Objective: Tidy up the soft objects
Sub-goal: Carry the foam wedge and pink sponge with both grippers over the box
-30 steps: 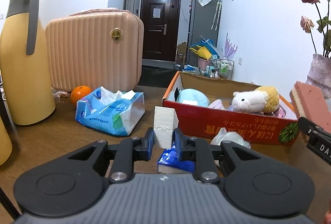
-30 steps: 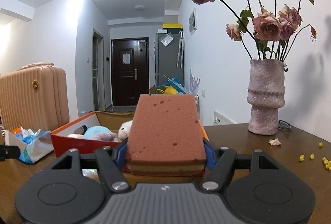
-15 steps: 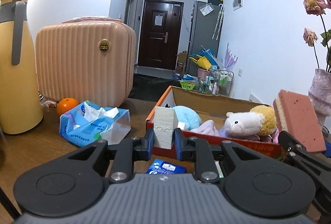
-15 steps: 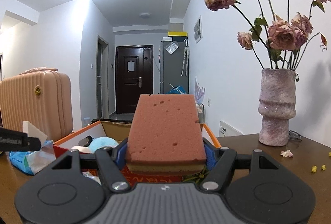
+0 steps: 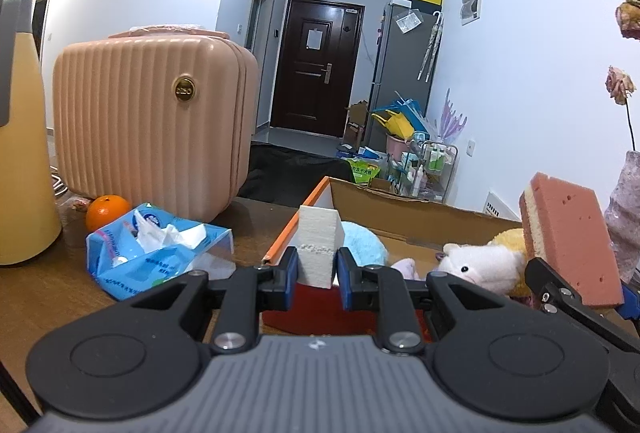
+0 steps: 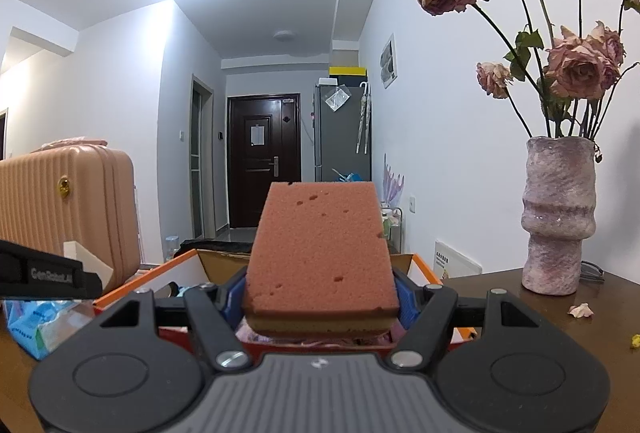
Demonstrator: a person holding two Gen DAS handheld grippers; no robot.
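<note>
A white foam block (image 5: pixel 318 247) stands upright, clamped in the left tongs (image 5: pixel 317 271), above the near wall of the orange cardboard box (image 5: pixel 420 211). The right tongs (image 6: pixel 322 299) grip a pink sponge (image 6: pixel 320 253) by its sides over the same box, where plush toys (image 5: pixel 476 265) lie. A tissue pack (image 5: pixel 160 251) rests on the table (image 5: pixel 44 297) left of the box.

The left gripper (image 6: pixel 48 275), seen from the right wrist, bears the pale lettering "GenRobot.AI" on its black finger; the tissue pack's (image 5: pixel 160 253) print is too small to read.
</note>
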